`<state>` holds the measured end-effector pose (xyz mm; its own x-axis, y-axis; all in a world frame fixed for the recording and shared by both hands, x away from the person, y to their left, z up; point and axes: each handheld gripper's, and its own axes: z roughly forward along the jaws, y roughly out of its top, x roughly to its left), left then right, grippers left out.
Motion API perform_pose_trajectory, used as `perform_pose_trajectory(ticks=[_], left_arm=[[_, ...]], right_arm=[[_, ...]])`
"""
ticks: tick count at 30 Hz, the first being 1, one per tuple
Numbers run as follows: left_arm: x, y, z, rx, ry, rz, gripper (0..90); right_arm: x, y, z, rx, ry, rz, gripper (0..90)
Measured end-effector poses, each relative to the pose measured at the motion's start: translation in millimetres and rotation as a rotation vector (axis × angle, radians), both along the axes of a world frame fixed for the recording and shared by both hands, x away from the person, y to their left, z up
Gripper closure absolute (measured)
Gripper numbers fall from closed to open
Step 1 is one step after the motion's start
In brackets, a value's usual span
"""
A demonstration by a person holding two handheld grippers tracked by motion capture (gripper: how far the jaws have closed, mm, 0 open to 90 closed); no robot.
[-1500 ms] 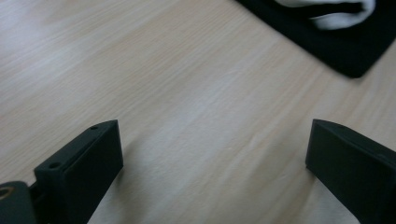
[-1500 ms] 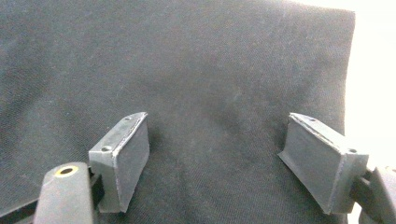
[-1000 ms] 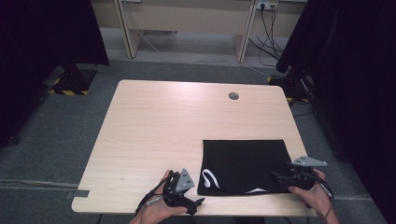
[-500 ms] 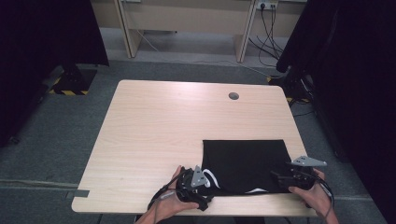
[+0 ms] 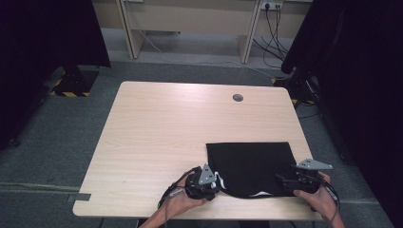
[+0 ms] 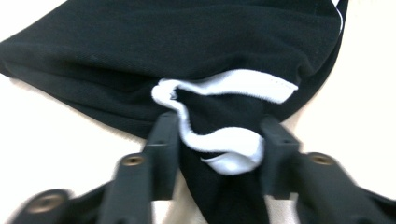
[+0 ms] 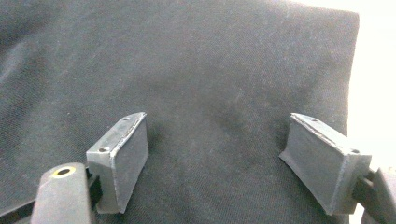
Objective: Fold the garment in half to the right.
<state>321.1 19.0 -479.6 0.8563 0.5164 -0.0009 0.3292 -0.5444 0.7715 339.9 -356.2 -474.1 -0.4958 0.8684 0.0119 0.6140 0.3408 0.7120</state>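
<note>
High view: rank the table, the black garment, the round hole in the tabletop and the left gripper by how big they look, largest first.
1. Table, by far the largest.
2. Black garment, covering the table's near right part.
3. Left gripper, its jaws just closing around the garment's white-trimmed edge.
4. Round hole, smallest; it lies farthest from the camera, but the gap looks clear.

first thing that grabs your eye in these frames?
The black garment with white trim, folded flat at the near right of the light wooden table. At its near left corner the left gripper has just been closing its jaws around a bunched white-edged fold. The right gripper hovers open over the garment's near right edge.
</note>
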Motion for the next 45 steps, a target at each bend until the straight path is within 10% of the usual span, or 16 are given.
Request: perform_pose_trajectory(ticks=[22, 45], left_arm=[[-5.6, -0.1, -0.2, 0.002, -0.014, -0.027, 70.2], [-4.8, 2.9, -1.5, -0.018, -0.002, -0.026, 69.7]], right_arm=[[-5.5, -1.5, 13.1, -0.022, -0.025, -0.016, 28.0], [47.4, 93.8, 38.9, 0.101, -0.041, 0.229, 28.3]])
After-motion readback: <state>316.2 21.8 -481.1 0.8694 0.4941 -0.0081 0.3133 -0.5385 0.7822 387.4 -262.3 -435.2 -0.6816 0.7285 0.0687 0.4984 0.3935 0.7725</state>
